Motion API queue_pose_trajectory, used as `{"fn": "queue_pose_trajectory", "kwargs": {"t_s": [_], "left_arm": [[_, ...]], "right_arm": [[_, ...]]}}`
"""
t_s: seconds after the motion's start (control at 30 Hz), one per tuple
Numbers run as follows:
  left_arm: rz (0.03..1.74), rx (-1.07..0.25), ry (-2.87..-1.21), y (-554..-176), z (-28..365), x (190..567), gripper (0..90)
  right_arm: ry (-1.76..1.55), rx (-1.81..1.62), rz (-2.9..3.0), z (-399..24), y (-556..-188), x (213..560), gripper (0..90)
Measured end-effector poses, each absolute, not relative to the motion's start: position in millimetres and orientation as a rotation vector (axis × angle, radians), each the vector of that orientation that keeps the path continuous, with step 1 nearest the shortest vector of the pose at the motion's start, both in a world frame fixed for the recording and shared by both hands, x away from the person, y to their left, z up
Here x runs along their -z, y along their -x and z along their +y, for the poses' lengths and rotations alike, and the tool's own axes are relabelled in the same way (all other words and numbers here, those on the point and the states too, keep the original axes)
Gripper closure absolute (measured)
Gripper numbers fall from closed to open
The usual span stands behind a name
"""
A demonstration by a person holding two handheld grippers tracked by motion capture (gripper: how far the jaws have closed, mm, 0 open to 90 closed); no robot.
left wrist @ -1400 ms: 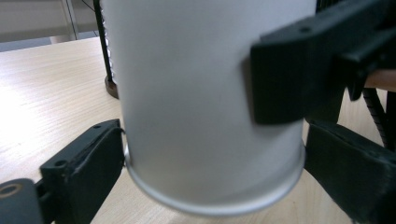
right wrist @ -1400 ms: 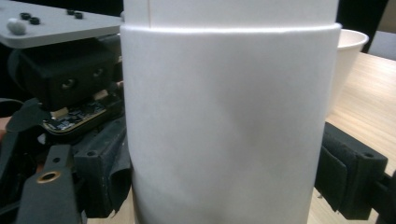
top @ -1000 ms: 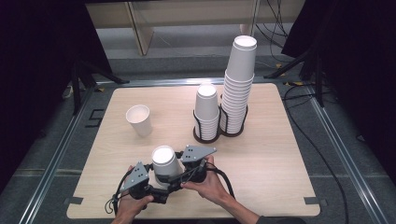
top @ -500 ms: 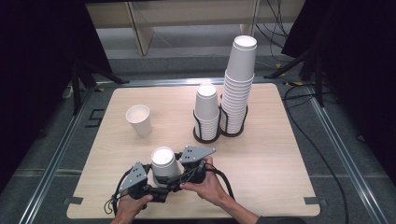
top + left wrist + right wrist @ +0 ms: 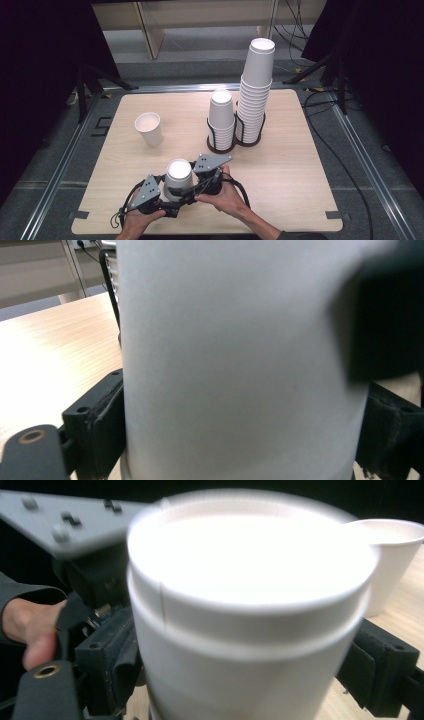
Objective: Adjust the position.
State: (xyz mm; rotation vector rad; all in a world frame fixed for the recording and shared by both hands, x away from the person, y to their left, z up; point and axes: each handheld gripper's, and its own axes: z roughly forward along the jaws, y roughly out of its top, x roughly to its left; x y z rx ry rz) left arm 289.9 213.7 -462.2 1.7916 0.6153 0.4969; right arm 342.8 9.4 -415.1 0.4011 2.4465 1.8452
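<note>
Both grippers sit at the near table edge w/ the upside-down white paper cups (image 5: pixel 178 176), nested, between them. Left gripper (image 5: pixel 172 192) has just been closing its jaws; in the left gripper view the black jaws stand against both sides of the cup wall (image 5: pixel 240 365), so it reads as clamped on the lower cup. Right gripper (image 5: pixel 192 185) has jaws either side of the cups (image 5: pixel 250 615) too, apparently gripping, prob. the upper one, though pad contact isn't clear.

Risk: thin paper wall may crush or ovalise if either squeeze goes harder; if both grip the same cup, pulling apart tears or does nothing; nested pair may stick and pop free w/ a jerk.

Beyond the nested cups, to their left: a single upright white paper cup (image 5: pixel 149 128). Farther, to their right: a short stack of white cups (image 5: pixel 221 120) in a black wire holder, then a tall stack (image 5: pixel 256 90) beside it.

Hard to see: which cup each gripper holds, cup rim at table, jaw tips.
</note>
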Motion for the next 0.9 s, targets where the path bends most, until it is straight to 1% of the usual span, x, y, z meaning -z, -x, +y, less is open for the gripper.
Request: {"fn": "queue_pose_trajectory", "kwargs": {"t_s": [0.13,0.2,0.23,0.37,0.53,0.9], "left_arm": [[0.586,-0.524,-1.854,-290.7,213.9,463.0,11.1],[0.57,-0.539,-1.877,-290.6,213.8,462.8,11.3],[0.569,-0.546,-1.898,-290.0,214.2,462.2,11.4],[0.538,-0.56,-1.969,-288.9,213.2,462.0,11.7],[0.498,-0.561,-2.061,-286.8,210.0,461.7,11.9],[0.428,-0.582,-2.154,-282.5,207.7,462.1,12.0]], "right_arm": [[-0.432,-1.829,2.48,2.6,-342.3,403.3,15.9],[-0.351,-1.803,2.468,-0.8,-346.9,399.9,15.9],[-0.406,-1.785,2.505,-3.9,-344.3,397.8,16.1],[-0.386,-1.733,2.562,-11.7,-346.5,393.1,16.2],[-0.342,-1.644,2.645,-13.8,-345.4,392.9,16.2],[-0.297,-1.543,2.769,-8.6,-341.3,399.3,19.5]]}}
